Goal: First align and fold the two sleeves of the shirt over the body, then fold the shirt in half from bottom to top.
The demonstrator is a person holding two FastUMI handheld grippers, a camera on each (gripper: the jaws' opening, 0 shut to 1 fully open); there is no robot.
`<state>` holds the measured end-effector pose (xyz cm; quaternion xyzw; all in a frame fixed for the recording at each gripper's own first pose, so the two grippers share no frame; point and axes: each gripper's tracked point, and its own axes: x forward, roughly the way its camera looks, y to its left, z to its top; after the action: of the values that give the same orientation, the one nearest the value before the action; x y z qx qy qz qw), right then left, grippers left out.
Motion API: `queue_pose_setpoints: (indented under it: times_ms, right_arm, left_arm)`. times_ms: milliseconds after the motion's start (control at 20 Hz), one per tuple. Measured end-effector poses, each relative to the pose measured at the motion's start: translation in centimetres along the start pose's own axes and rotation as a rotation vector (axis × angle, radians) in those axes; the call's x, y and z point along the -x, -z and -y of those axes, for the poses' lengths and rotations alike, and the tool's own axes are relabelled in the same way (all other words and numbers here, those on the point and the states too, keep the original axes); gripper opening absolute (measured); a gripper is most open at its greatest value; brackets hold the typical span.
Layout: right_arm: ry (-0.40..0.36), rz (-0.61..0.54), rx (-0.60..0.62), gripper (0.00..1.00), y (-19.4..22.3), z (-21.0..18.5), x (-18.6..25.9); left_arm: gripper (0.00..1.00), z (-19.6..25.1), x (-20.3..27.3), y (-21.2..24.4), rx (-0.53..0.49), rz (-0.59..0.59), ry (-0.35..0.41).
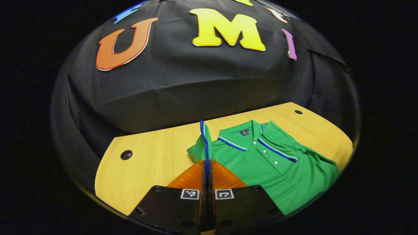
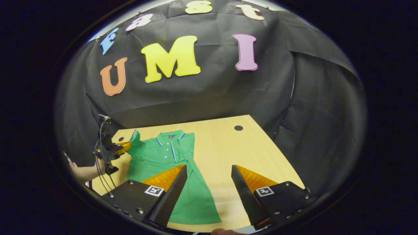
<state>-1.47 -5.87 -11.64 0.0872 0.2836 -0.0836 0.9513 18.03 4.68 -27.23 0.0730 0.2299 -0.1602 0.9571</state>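
L gripper (image 1: 207, 163): fingers together, clamped on the shirt's sleeve (image 1: 200, 143), which stands up pinched between them, blue-trimmed edge rising just ahead of the tips. Rest of the green shirt (image 1: 274, 169) lies flat on the table (image 1: 147, 163) ahead & to the right of that gripper, collar far side, other sleeve already folded over the body. R gripper (image 2: 209, 173): fingers wide apart, nothing between, above the table w/ shirt by its left finger.

Left gripper (image 1: 207, 163) fingers pinch lifted sleeve (image 1: 203, 143) of shirt (image 1: 261, 163).
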Motion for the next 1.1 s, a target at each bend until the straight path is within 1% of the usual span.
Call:
queue_pose_setpoints:
  times_ms: [100, 250, 300, 350, 450, 500, 550, 700, 850, 950, 1100]
  right_arm:
    - [0.014, -0.001, -0.021, 0.86, 0.3, 0.9, 0.4]
    - [0.042, -0.003, -0.043, 0.86, 0.6, 2.4, 1.0]
    - [0.052, -0.004, -0.049, 0.86, 0.6, 2.9, 1.3]
    - [0.06, -0.003, -0.055, 0.86, 0.5, 3.2, 1.5]
    - [0.07, 0.0, -0.062, 0.86, 0.3, 3.5, 1.7]
    - [0.071, 0.001, -0.06, 0.86, 0.4, 3.6, 1.7]
    - [0.07, 0.002, -0.057, 0.86, 0.4, 3.5, 1.7]
    - [0.054, 0.005, -0.049, 0.86, 0.2, 3.6, 1.8]
    - [0.019, 0.011, -0.025, 0.86, -0.1, 3.1, 1.6]
    - [-0.015, 0.01, 0.01, 0.86, -0.5, 1.6, 0.5]
    - [-0.078, -0.009, 0.071, 0.86, 0.0, 0.1, -1.0]
  left_arm:
    - [0.04, 1.5, -0.3, -0.3, -0.033, -0.001, 0.006]
    - [0.03, 3.8, -1.1, 0.5, -0.061, -0.027, 0.014]
    - [0.04, 4.5, -1.5, 1.0, -0.062, -0.042, 0.017]
    - [0.04, 5.3, -1.8, 1.6, -0.053, -0.06, 0.036]
    - [0.09, 7.0, -1.8, 2.5, -0.021, -0.098, 0.071]
    - [0.21, 7.4, -1.9, 2.9, -0.007, -0.107, 0.079]
    - [0.26, 7.7, -1.6, 2.9, 0.009, -0.108, 0.086]
    - [1.0, 7.5, -1.1, 2.9, 0.031, -0.099, 0.063]
    - [1.0, 6.9, 0.7, 2.4, 0.054, -0.094, 0.041]
    - [1.0, 6.6, 2.2, 2.3, 0.068, -0.09, 0.03]
    - [1.0, 6.2, 5.0, 2.2, 0.086, -0.085, 0.021]
